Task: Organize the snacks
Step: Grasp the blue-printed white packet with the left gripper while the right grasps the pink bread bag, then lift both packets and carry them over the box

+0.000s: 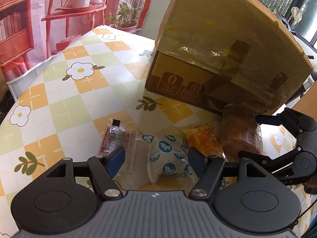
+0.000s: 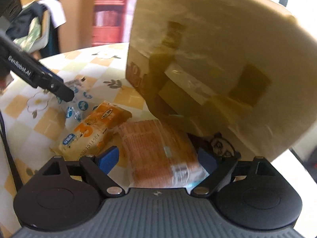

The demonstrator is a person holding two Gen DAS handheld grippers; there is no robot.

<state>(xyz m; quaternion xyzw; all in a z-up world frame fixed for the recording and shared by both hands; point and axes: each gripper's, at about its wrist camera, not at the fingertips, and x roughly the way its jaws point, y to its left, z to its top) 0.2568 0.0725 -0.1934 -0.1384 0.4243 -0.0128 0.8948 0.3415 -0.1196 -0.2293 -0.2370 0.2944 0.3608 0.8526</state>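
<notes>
Several wrapped snacks lie on the checked tablecloth in front of a cardboard box [image 1: 218,45]. My left gripper [image 1: 156,160] is open, its blue pads either side of a white packet with blue prints [image 1: 168,156]. A clear red-tinted packet [image 1: 115,138] lies to its left, an orange packet [image 1: 204,140] to its right. My right gripper [image 2: 162,158] is open around a brown bread packet [image 2: 154,150], which also shows in the left wrist view [image 1: 241,136]. The orange packet [image 2: 91,130] and the white and blue packet [image 2: 77,107] lie to the left.
The box [image 2: 214,65] stands tilted, with its taped flap leaning over the snacks. The floral checked table [image 1: 75,91] stretches left and back. A printed backdrop with shelves and plants hangs behind. The left gripper's finger [image 2: 49,83] shows in the right wrist view.
</notes>
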